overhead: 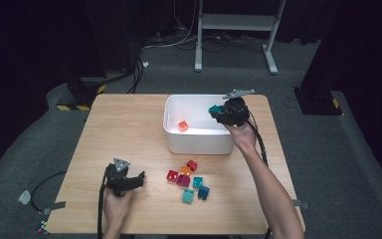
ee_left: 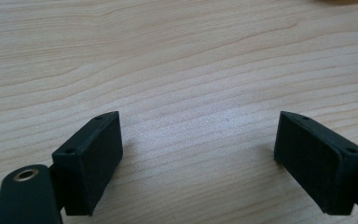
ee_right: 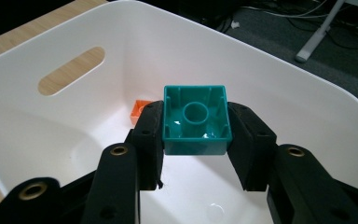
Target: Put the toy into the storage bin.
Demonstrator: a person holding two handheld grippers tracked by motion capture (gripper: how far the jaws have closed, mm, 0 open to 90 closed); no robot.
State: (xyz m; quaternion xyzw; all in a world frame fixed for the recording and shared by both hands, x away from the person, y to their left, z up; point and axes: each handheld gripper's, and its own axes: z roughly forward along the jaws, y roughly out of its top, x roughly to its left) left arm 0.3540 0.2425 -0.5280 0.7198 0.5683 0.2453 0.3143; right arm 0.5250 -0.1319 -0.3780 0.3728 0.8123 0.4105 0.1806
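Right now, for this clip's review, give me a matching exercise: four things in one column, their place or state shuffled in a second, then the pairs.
Things:
1. teal block
2. orange block
3. left gripper
4. magenta block

Places or states:
A. lying on the white bin's floor
B. open over bare wooden table
C. clamped in the right gripper above the bin
D. in the loose cluster on the table

Pairs: 1-C, 2-A, 3-B, 4-D

High view: fixed above the table's (overhead: 129, 124) near edge, facing forward and down, distant. Left gripper view: close over bare tabletop. Right gripper view: close, looking into the white bin (ee_right: 270, 93), shared with high view.
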